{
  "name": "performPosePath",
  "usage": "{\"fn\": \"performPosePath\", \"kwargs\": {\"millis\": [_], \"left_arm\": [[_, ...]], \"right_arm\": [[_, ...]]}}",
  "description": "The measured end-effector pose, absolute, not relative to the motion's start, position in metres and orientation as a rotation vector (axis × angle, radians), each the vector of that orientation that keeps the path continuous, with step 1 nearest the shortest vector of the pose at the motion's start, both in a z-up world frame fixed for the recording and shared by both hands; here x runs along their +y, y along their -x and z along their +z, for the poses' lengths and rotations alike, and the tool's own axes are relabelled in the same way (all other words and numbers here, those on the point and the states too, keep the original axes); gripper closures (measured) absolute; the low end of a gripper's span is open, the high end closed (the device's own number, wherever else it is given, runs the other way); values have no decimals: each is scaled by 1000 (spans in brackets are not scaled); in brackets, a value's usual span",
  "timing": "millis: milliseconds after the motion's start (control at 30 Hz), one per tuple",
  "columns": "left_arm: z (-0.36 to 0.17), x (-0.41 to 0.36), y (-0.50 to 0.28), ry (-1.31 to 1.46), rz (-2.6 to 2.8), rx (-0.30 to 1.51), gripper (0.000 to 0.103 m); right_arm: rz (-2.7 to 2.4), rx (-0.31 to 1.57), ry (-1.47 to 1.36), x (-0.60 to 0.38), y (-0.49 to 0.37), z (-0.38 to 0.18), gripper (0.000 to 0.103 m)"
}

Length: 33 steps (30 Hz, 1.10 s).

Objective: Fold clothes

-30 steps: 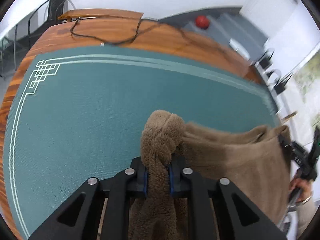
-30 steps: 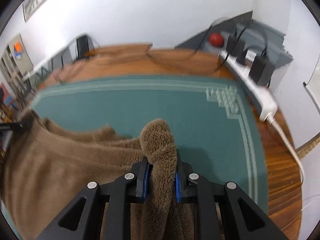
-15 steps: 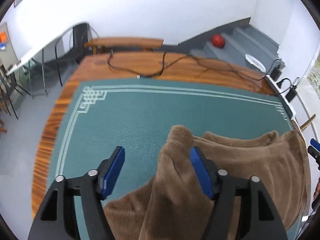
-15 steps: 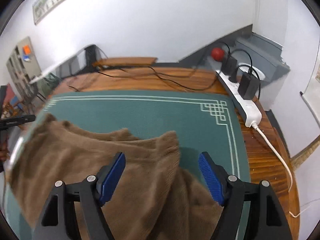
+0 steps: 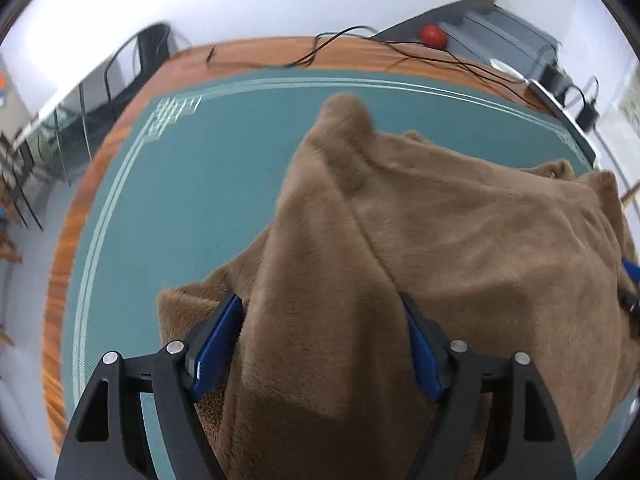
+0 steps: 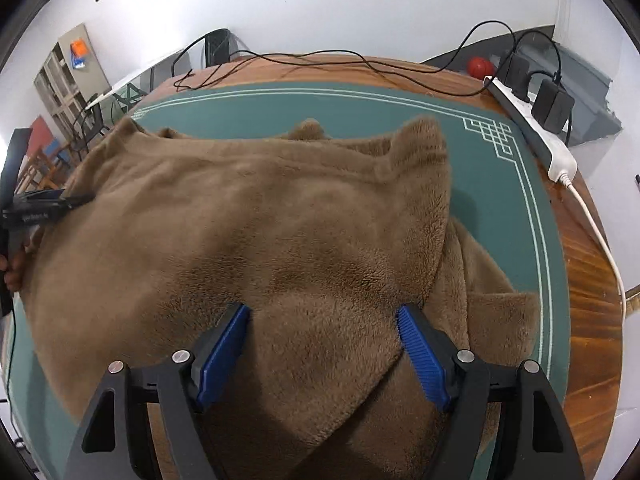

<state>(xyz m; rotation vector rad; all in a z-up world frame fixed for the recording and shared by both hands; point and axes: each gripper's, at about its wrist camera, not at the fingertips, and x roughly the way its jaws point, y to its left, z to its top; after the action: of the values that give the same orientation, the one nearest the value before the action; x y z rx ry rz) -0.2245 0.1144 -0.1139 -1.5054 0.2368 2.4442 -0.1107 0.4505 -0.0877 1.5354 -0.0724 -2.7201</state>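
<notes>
Left claw point(image 5: 320, 344): released, blue pads point(image 5: 216, 346) spread wide, brown fleece garment point(image 5: 460, 248) bulging up between them without being pinched. Right claw point(image 6: 324, 354): likewise released, ribbed blue pads point(image 6: 420, 364) apart, same brown fleece garment point(image 6: 256, 232) heaped between.

Garment: plush, folded over on itself, lying on green mat point(image 5: 200, 184); upper layer across the middle, a lower layer showing at the edge nearest the right claw; a raised corner pointing toward the far side of the mat.

Green mat point(image 6: 500, 184): white border lines and corner fret pattern, laid on wooden table point(image 6: 588, 264); bare wood around the mat.

Beyond the mat, on the table: black cables point(image 6: 320, 60); white power strip point(image 6: 536, 128) with black adapters point(image 6: 554, 106) plugged in, along the table edge right of the mat.

Beyond the table: red ball point(image 6: 480, 66) on grey steps; white wall; black chair point(image 5: 144, 56) left of the mat.
</notes>
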Motion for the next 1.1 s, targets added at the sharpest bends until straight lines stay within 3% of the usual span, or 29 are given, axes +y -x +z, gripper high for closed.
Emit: {"fn": "performPosePath", "kwargs": {"millis": [233, 533, 800, 1100], "left_arm": [[-111, 113, 225, 1521, 2471, 241, 20], [-90, 117, 175, 1470, 2463, 265, 20], [-101, 115, 146, 1485, 2431, 253, 19], [-111, 115, 149, 1489, 2454, 247, 14]], "right_arm": [[-2742, -17, -1596, 440, 117, -86, 19], [-2815, -166, -1421, 435, 58, -34, 19], [-2787, -155, -1504, 429, 44, -64, 19], [-2784, -136, -1584, 429, 42, -94, 6]]}}
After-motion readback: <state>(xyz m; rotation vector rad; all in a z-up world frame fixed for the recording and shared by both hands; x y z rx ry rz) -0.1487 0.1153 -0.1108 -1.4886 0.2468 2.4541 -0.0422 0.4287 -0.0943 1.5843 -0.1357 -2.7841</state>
